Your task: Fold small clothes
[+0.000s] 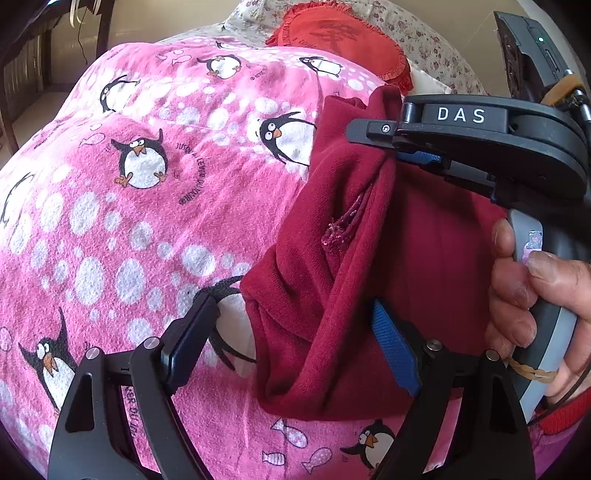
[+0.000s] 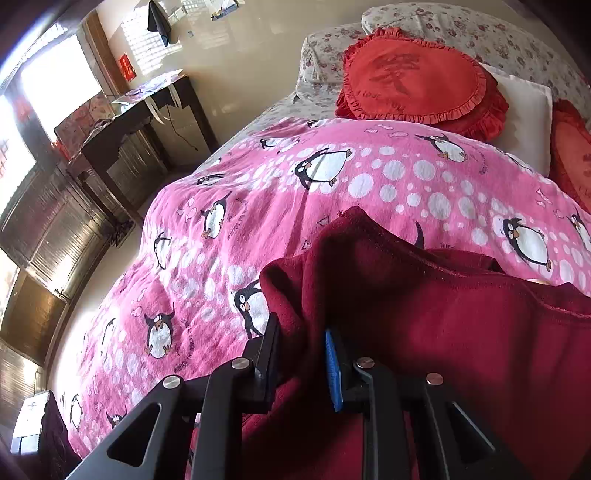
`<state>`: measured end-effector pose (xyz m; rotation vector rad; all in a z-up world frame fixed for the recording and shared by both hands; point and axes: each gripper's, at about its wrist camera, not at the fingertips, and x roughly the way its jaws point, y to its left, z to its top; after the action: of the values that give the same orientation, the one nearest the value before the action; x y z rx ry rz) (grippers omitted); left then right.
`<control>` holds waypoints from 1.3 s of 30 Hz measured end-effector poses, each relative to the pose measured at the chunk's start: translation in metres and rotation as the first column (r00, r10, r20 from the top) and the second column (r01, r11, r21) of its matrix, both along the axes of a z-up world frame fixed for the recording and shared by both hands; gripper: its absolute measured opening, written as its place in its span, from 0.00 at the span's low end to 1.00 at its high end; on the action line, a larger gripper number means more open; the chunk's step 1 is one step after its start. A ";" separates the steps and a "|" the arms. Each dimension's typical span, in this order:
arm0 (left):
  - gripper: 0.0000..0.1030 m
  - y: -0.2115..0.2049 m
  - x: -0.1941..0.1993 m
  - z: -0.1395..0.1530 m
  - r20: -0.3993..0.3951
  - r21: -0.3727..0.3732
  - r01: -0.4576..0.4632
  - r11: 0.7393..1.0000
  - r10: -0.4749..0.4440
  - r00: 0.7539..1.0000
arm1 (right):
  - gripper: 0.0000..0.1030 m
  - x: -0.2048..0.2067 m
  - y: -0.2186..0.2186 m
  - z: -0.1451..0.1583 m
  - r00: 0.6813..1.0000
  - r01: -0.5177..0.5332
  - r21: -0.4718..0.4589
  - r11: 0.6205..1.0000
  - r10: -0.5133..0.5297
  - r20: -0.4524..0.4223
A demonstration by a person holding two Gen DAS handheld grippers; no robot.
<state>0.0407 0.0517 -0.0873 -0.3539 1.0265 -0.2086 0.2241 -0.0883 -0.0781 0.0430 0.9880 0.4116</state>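
A dark red garment (image 1: 369, 258) lies bunched on the pink penguin blanket (image 1: 129, 221), with a raised fold running down its middle. My left gripper (image 1: 291, 332) stands wide open around the garment's near left part; its left finger (image 1: 192, 332) rests over the blanket, clear of the cloth. My right gripper (image 1: 388, 147), held by a hand (image 1: 517, 295), is shut on the garment's upper edge and lifts it. In the right wrist view the garment (image 2: 443, 314) fills the lower right, and a fold of it is pinched in the right gripper (image 2: 301, 332).
Red frilled cushions (image 2: 417, 77) and a white pillow (image 2: 524, 107) lie on floral bedding (image 2: 480, 29) at the bed's head. The blanket (image 2: 258, 192) drops off the bed's left edge. A dark desk (image 2: 140, 122) stands across the floor on the left.
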 end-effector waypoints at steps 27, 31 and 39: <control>0.28 -0.027 0.025 0.051 0.119 -0.061 0.102 0.993 -0.094 0.988 | 0.14 -0.021 -0.031 0.032 0.998 -0.053 0.103 0.993 0.048 0.045; 0.26 -0.058 0.017 0.087 0.197 -0.064 0.189 0.980 -0.174 0.965 | 0.13 -0.033 -0.062 0.061 0.996 -0.029 0.154 0.988 0.016 0.089; 0.26 -0.176 0.016 0.120 0.268 -0.014 0.412 0.911 -0.394 0.879 | 0.12 -0.076 -0.169 0.109 0.969 0.093 0.192 0.977 -0.133 0.206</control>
<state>0.0570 -0.1245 0.0324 -0.1643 0.8231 -0.6548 0.1478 -0.2574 0.0312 0.2141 0.7252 0.3907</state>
